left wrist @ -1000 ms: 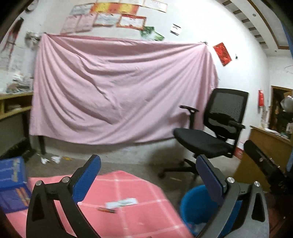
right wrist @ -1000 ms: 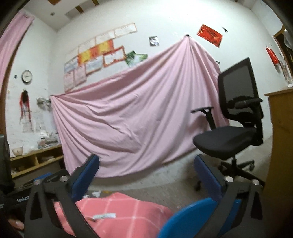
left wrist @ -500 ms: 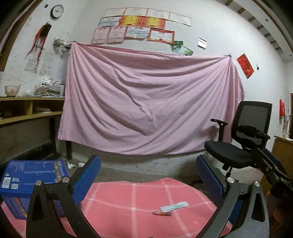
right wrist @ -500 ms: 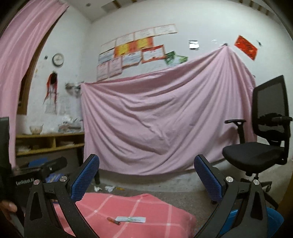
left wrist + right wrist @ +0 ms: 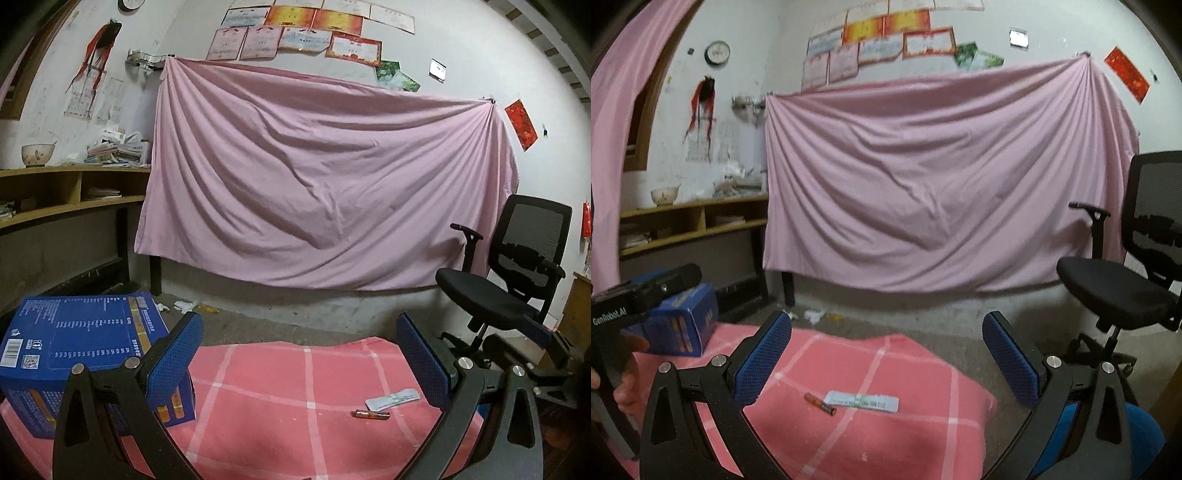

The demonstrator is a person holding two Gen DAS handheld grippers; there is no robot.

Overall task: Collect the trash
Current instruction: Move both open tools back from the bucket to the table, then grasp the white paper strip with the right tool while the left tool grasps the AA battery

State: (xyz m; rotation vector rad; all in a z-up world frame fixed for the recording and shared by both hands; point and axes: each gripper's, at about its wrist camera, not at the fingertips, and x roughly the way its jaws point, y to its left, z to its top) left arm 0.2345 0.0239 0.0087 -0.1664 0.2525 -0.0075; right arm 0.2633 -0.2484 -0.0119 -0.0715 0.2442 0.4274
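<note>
So we've got two bits of trash on the pink checked cloth [image 5: 886, 435]: a flat white wrapper [image 5: 862, 400] and a little orange-brown tube thing [image 5: 820, 403] that could be a battery or a lighter, too small to tell. They lie end to end, tube just left of the wrapper, nearly touching. Both run mostly left-right across our view, the tube tilted a bit.

Our right gripper [image 5: 886, 363] looks like the one for the job. Both pieces sit almost dead centre between its fingers, slightly below and ahead. From the left gripper [image 5: 299, 360] the wrapper [image 5: 392, 398] and tube [image 5: 370, 414] are off toward the right finger, so it's the worse angle. Both grippers are spread wide with nothing in them.

We'd guess the long axis matters here: the fingers would close along the length of the wrapper, so a wrist twist probably helps.

Around it: a blue box [image 5: 85, 354] on the cloth's left side, well apart from the trash, a blue bin [image 5: 1137, 439] low on the right, and an office chair [image 5: 1123, 291] behind it. Nothing's blocking the drop straight down.
</note>
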